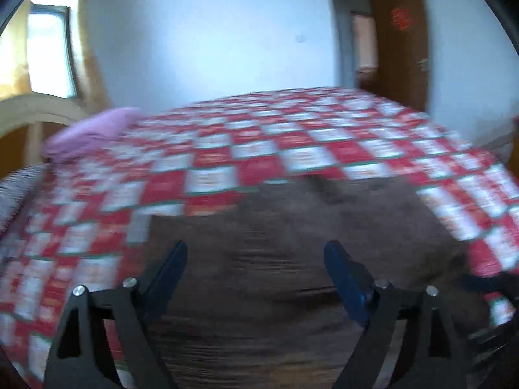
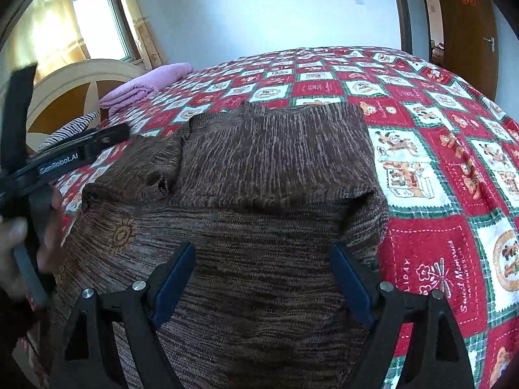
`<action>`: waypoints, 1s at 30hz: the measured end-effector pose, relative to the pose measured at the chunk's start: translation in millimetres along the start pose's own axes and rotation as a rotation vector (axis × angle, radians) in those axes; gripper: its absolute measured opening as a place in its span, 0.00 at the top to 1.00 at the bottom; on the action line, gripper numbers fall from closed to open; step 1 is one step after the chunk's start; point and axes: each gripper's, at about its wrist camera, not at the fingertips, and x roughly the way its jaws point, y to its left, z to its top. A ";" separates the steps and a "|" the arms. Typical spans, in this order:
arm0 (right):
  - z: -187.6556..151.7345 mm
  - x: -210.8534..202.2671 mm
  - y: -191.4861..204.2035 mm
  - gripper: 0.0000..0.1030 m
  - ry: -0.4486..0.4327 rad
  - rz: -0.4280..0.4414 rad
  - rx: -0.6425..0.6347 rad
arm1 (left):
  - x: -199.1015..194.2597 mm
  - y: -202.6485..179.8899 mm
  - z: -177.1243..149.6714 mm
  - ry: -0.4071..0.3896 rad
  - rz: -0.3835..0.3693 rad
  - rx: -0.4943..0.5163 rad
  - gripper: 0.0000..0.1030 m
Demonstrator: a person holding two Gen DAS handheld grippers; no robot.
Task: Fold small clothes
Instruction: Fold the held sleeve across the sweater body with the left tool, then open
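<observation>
Over by the window (image 2: pixel 97 22), at the far left of the room, a pale curved headboard (image 2: pixel 81 77) stood at the head of the bed, with a striped pillow (image 2: pixel 69 128) and a folded pink blanket (image 2: pixel 142 86) lying near it. A person's hand (image 2: pixel 19 253) at the left edge held the left gripper (image 2: pixel 107 136), seen side-on from the right wrist camera, where its lettered body hung just above the left side of the garment. The left wrist camera's own view was blurred, but there its jaws stood wide apart over the brown cloth with nothing between them.

The brown knit sweater (image 2: pixel 259 168) lay spread on the red and white checked bedspread (image 2: pixel 431 175), in the near middle of the bed. Its far part was folded over toward the near part, making a doubled band across the width, and a sleeve (image 2: pixel 152 165) lay bunched at the left. A small orange sun motif (image 2: pixel 121 235) showed on the near left of the knit.

The right gripper (image 2: pixel 262 259) hovered over the near part of the sweater, jaws spread wide and empty. Further right the bedspread ran on bare, and beyond it a brown door (image 2: pixel 467 32) stood open against the white wall (image 2: pixel 259 6).
</observation>
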 end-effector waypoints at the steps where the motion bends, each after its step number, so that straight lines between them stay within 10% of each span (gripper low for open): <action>1: -0.8 -0.3 0.5 0.18 0.000 -0.002 -0.001 | 9.1 18.8 -2.0 0.025 0.076 0.003 0.13; 6: 0.3 -2.4 2.8 0.18 -0.007 -0.018 -0.006 | 57.7 102.7 -27.4 0.211 0.263 -0.078 0.13; 14: 42.8 -4.1 70.7 0.18 0.009 -0.021 -0.177 | 70.5 110.5 -56.4 0.258 0.269 -0.086 0.10; 23: 77.4 107.0 163.3 0.18 0.159 -0.076 -0.388 | 75.9 133.4 -67.3 0.279 0.219 -0.218 0.00; 30: 113.7 115.5 65.9 0.18 0.111 -0.319 -0.085 | 75.7 140.9 -71.7 0.277 0.166 -0.281 0.00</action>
